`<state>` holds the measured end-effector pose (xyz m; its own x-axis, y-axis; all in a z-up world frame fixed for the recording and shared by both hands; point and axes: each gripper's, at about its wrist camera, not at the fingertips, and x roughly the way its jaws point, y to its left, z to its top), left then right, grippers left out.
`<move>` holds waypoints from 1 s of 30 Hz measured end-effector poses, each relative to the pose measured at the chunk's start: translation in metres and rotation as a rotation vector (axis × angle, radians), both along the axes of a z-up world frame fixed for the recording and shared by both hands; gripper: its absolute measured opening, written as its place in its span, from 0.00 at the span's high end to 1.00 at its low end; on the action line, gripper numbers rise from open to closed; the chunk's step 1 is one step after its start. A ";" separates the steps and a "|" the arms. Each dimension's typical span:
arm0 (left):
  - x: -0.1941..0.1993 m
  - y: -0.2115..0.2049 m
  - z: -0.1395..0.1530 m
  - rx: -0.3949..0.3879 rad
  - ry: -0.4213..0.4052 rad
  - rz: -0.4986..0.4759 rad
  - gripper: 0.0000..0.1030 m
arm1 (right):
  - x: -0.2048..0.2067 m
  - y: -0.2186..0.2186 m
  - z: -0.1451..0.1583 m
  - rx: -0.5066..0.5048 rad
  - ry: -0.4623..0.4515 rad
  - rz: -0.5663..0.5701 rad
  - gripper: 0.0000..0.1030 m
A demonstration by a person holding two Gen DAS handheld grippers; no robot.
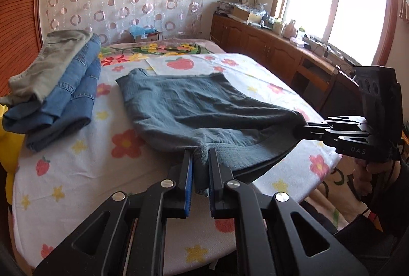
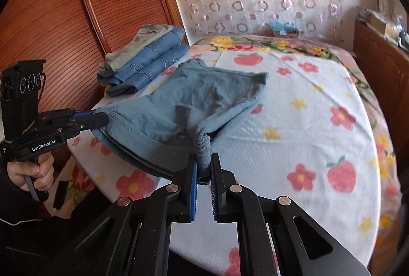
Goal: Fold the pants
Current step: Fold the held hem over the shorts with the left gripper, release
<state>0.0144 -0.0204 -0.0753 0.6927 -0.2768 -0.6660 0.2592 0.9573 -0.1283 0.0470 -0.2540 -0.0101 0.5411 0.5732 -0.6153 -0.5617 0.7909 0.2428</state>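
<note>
Grey-blue pants (image 1: 194, 99) lie spread on the flowered bed sheet (image 1: 76, 174), their near edge lifted and stretched between both grippers. My left gripper (image 1: 200, 156) is shut on a bunched corner of the near edge. My right gripper (image 2: 203, 157) is shut on the other bunched corner. From the left wrist the right gripper (image 1: 301, 126) shows at the right, pinching the cloth, a hand on its handle. From the right wrist the left gripper (image 2: 102, 117) shows at the left, also gripping the pants (image 2: 204, 89).
A stack of folded jeans under a grey-green garment (image 1: 56, 87) sits at the bed's far left (image 2: 145, 59). A wooden slatted wardrobe (image 2: 64, 20) stands left of the bed. A low wooden cabinet (image 1: 276, 51) with clutter runs under the window at the right.
</note>
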 end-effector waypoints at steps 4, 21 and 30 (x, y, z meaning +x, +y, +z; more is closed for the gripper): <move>0.002 -0.006 -0.009 0.015 0.019 -0.017 0.89 | -0.003 -0.006 -0.013 -0.005 0.030 -0.016 0.91; -0.023 0.007 -0.025 0.016 0.058 0.018 0.89 | -0.012 0.010 -0.018 -0.027 0.025 0.002 0.91; -0.022 0.006 -0.021 0.015 0.053 0.016 0.89 | -0.007 0.008 -0.021 -0.034 0.026 0.006 0.91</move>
